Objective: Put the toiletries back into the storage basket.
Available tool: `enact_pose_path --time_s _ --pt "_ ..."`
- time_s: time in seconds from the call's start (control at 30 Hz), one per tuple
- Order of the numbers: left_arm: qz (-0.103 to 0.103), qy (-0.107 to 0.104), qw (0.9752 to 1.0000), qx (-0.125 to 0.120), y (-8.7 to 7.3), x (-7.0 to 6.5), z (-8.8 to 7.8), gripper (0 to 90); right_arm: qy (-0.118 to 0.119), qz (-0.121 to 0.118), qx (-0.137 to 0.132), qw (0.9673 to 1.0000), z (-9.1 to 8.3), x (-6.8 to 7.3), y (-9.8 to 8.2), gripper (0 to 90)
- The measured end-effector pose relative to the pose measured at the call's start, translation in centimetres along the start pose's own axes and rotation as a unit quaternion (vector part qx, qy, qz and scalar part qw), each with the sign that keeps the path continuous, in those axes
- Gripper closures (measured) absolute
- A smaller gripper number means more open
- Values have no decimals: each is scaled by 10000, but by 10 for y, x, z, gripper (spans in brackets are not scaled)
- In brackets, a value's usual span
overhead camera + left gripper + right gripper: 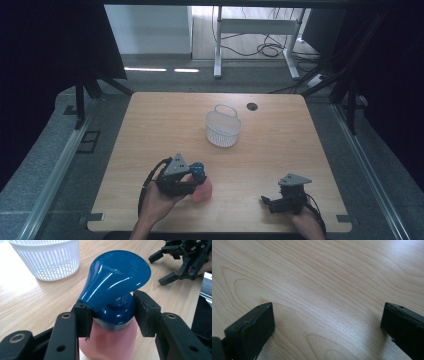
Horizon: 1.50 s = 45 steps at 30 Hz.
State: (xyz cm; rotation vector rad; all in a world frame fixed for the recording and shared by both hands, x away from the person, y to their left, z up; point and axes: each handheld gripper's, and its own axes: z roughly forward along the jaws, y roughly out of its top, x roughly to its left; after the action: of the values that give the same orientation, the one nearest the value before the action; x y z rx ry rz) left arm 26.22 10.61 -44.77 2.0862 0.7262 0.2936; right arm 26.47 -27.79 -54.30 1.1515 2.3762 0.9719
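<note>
A pink pump bottle [203, 191] with a blue pump head [116, 275] stands on the wooden table [160, 125] near the front left. My left gripper [198, 181] is shut on the bottle's blue collar [117, 315], one pad on each side just under the pump head. The pink body [112, 342] shows below the jaws. My right gripper [268, 204] rests low over the table at the front right, open, with only bare wood between its jaws [327, 325]. It also shows far off in the left gripper view [172, 263].
A white slotted plastic basket [223, 129] with a handle stands at the middle of the table, behind the bottle [47, 262]. A dark cable hole [252, 106] sits near the far edge. Dark curtains flank the table.
</note>
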Motion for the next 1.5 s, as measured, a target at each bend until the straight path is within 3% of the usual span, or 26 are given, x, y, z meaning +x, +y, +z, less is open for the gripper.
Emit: enact_pose_path --time_s 0.17,0.47,1.1,1.5 --pt "-9 158 9999 23 2 0 1 529 0 5 -3 10000 0 0 0 0" --pt "-16 244 9997 67 7 3 -1 530 -2 -7 -2 10000 0 0 0 0" --pt "65 275 9995 109 30 8 1 530 -3 -19 2 10000 0 0 0 0" --pt "-13 309 9994 133 46 14 8 530 -1 -42 -1 10000 0 -1 0 0"
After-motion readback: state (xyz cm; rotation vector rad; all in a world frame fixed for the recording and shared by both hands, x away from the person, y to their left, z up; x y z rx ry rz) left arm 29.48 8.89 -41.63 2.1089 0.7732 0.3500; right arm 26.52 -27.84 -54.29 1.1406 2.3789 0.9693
